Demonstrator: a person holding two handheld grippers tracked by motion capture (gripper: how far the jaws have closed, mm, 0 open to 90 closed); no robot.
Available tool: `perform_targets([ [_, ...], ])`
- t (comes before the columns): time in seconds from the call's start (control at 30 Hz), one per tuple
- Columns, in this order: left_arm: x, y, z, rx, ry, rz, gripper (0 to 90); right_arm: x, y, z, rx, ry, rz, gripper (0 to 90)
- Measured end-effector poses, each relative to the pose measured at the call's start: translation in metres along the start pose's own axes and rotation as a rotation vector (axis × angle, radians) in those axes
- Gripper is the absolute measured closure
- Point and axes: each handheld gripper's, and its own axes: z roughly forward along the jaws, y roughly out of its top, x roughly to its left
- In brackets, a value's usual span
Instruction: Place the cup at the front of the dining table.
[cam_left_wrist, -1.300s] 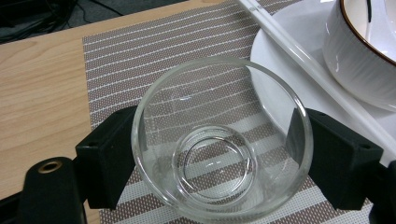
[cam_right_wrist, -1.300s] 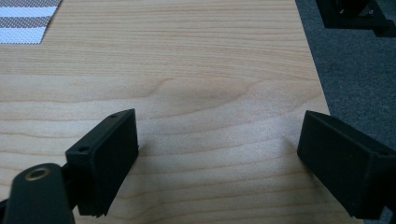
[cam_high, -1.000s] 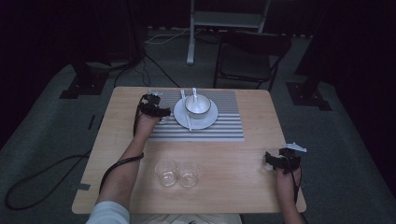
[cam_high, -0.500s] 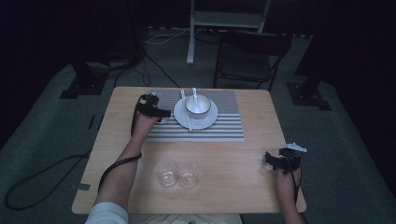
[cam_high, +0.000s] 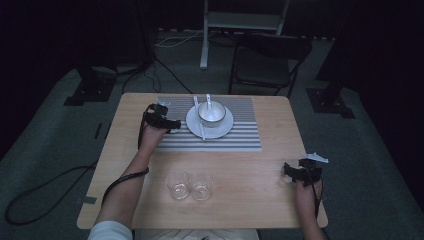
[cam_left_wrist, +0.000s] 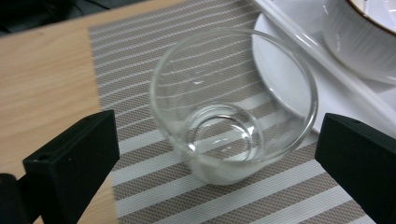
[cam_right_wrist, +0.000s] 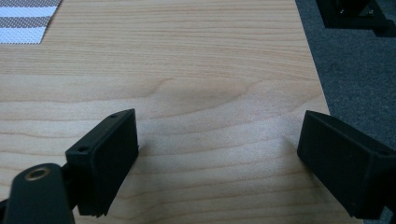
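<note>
From the high view, a pale wooden table (cam_high: 250, 200) stands on grey carpet in a dark room, with a black chair (cam_high: 265, 62) behind it and cables on the floor. A striped placemat (cam_high: 240, 137) bears a white plate (cam_high: 222, 131) with a bowl (cam_high: 212, 113) and chopsticks (cam_high: 199, 124); two more glasses (cam_high: 190, 186) stand near the front edge. The left gripper (cam_high: 172, 125) lies at the mat's left edge beside the plate, and the right gripper (cam_high: 289, 171) rests near the table's right edge, well apart. The left gripper view brings out a clear glass cup (cam_left_wrist: 233, 107) standing upright on the mat between the spread jaws, which have just opened and touch neither side; the plate's rim sits just behind it. In the right gripper view the jaws stand wide over bare wood, with the mat's corner far off.
</note>
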Motion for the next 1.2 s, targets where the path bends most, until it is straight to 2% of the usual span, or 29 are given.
perform_targets([
  [0.03,0.001,-0.001,-0.001,-0.007,-0.018,-0.003,0.4,0.0,0.0,0.0,0.0,0.0,0.0,11.8],
  [0.13,0.001,-0.005,-0.005,-0.015,-0.009,0.017,0.4,0.0,0.0,0.0,0.0,0.0,0.0,11.8],
  [0.3,0.003,-0.012,-0.009,-0.021,-0.02,0.003,0.4,0.0,0.0,0.0,0.0,-0.001,0.001,11.8],
  [0.43,0.001,-0.021,-0.01,-0.029,0.012,0.033,0.4,0.0,0.0,0.0,0.0,-0.002,0.001,11.8],
  [0.5,0.001,-0.025,-0.011,-0.027,0.011,0.047,0.4,0.0,0.0,0.0,0.0,-0.002,0.001,11.8],
  [0.9,0.007,-0.042,-0.021,-0.048,-0.027,0.021,0.4,0.0,0.0,0.0,0.0,-0.003,0.002,11.8],
  [1.2,0.012,-0.057,-0.027,-0.063,-0.033,0.003,0.4,0.0,0.0,0.0,0.0,-0.004,0.004,11.8],
])
